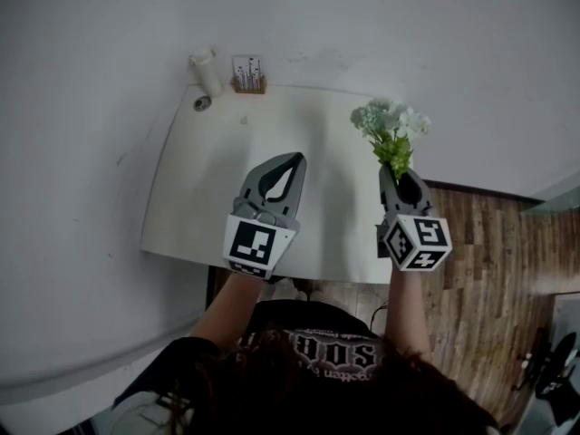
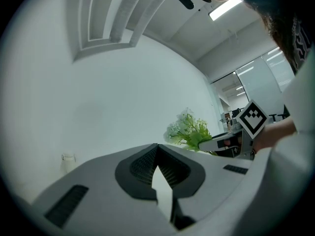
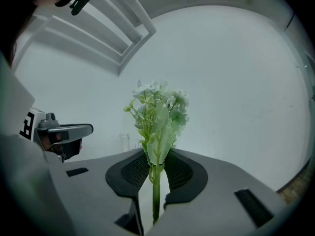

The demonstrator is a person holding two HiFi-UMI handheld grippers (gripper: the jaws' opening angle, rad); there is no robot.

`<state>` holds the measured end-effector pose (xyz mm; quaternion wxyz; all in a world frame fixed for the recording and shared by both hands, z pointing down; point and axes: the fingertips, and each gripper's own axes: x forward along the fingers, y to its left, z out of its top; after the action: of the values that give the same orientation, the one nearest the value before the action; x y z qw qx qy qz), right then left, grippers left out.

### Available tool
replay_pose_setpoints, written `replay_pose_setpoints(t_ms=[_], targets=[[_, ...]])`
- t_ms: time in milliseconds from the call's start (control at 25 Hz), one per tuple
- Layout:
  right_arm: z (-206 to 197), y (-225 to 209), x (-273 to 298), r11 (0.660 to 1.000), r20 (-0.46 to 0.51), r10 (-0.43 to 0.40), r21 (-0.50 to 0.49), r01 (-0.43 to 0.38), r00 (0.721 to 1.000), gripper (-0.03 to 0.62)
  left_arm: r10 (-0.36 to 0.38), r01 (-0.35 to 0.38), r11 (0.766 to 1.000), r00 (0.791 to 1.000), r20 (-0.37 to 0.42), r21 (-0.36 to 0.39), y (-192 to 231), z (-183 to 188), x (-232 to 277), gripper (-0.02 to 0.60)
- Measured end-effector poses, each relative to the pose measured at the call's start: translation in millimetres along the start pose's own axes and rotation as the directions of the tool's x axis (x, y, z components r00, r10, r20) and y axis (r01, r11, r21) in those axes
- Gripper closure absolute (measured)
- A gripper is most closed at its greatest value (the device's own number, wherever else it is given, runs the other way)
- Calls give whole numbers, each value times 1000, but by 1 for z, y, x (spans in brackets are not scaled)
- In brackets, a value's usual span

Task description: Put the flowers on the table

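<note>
A bunch of pale white-green artificial flowers [image 1: 391,127] stands upright from my right gripper [image 1: 392,172], whose jaws are shut on the green stems [image 3: 155,191]. The blooms [image 3: 158,107] rise above the jaw tips in the right gripper view. This gripper hovers over the right part of the white table [image 1: 204,188], near its right edge. My left gripper [image 1: 294,159] hangs over the table's middle, its jaws shut with nothing between them [image 2: 157,145]. From the left gripper view the flowers [image 2: 188,131] show to the right.
At the table's back left stand a white cylinder [image 1: 207,71], a small wooden holder with a card [image 1: 247,74] and a small round thing [image 1: 201,102]. White walls lie behind and left. Wooden floor [image 1: 489,261] lies to the right.
</note>
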<state>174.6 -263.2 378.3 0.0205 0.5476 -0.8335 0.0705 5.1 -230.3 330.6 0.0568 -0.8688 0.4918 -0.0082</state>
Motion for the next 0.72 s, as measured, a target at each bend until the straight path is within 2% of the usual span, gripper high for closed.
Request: replay_pose_setpoints(t_ms=[400,720], targets=[[3,-8,59,1000,-20,-20,-5,19,1000,503,18,-18,1000,1000,-2,-14,53,-12,31,583],[1,-18,90,999,-35,-47,-9,47,998,503,-6,6,1000,1000,-18,-19,73,-22,52,583]])
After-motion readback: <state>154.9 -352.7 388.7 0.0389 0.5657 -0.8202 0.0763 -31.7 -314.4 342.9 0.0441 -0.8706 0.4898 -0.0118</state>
